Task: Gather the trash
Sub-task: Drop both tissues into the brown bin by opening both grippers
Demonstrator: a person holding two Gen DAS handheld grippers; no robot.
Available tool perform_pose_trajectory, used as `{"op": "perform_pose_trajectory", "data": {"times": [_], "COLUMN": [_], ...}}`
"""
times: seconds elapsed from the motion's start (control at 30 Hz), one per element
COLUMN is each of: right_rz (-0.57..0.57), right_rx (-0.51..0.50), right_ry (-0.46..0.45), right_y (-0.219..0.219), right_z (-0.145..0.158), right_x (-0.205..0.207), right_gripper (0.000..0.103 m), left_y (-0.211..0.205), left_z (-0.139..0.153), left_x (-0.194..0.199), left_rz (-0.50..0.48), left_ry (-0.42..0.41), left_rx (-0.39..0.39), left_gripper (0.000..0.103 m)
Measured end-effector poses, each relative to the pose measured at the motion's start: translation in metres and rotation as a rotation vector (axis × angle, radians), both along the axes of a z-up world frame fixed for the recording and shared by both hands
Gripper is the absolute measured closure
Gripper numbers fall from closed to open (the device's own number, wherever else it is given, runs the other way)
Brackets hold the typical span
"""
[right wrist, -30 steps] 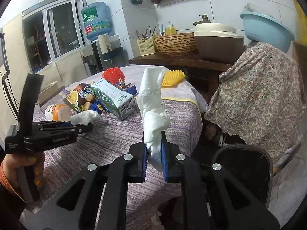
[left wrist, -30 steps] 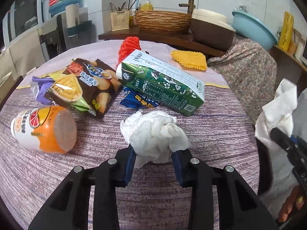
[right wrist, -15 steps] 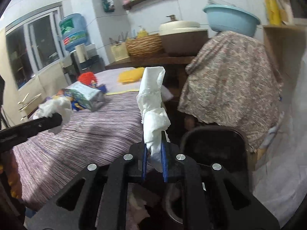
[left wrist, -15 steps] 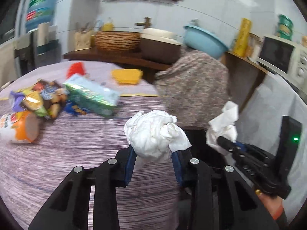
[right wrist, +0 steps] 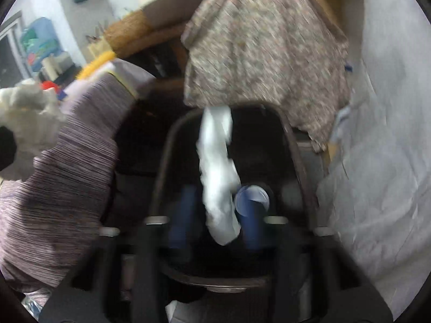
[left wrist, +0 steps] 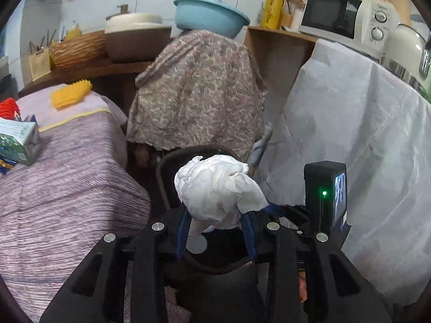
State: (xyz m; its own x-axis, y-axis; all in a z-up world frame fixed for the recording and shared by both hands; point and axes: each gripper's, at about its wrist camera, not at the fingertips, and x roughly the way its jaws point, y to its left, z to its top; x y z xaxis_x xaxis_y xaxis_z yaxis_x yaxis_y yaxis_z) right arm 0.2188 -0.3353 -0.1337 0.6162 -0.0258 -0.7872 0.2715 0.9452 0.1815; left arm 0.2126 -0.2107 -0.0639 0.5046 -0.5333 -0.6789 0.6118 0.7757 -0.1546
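Observation:
My left gripper (left wrist: 215, 222) is shut on a crumpled white tissue wad (left wrist: 215, 188), held just above the dark trash bin (left wrist: 161, 172) beside the table. The same wad (right wrist: 29, 113) shows at the left edge of the right wrist view. My right gripper (right wrist: 218, 210) hangs over the bin's mouth (right wrist: 293, 140) and its jaws are opening. A long twisted white tissue (right wrist: 218, 167) stands loose between the blue pads (right wrist: 186, 207), which no longer press on it. This view is blurred. The right gripper's black body (left wrist: 326, 196) sits just right of my left one.
The table with the purple striped cloth (left wrist: 67, 175) lies to the left, bearing a green carton (left wrist: 16, 140) and a yellow mat (left wrist: 71, 94). A floral cloth (left wrist: 199, 94) drapes behind the bin. A white sheet (left wrist: 350, 134) hangs at the right below a microwave (left wrist: 339, 18).
Both grippers swung right from over the table to above the bin. The right jaws parted and let go of the long tissue. The left keeps its wad.

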Motion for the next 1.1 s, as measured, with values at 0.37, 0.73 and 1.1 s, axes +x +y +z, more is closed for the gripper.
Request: {"op": "perform_pose_trajectory", "data": {"times": [0.37, 0.73, 1.1], "right_rz": [-0.095, -0.143, -0.207], "right_rx": [-0.068, -0.043, -0.025], "right_ry": [-0.023, -0.115, -0.198], "right_y": [-0.023, -0.042, -0.054], "right_z": [0.001, 0.032, 0.061], "right_x": [-0.021, -0.048, -0.058], "right_gripper": [0.029, 0.016, 0.013], "left_y": [-0.032, -0.062, -0.063], "left_z": [-0.055, -0.103, -0.113], "left_x": [0.020, 0.046, 0.048], "left_rz": [-0.031, -0.083, -0.070], "left_ry": [0.101, 0.156, 0.181], "left_rx": [0.091, 0.183, 0.179], "left_gripper": [0.069, 0.068, 0.037]}}
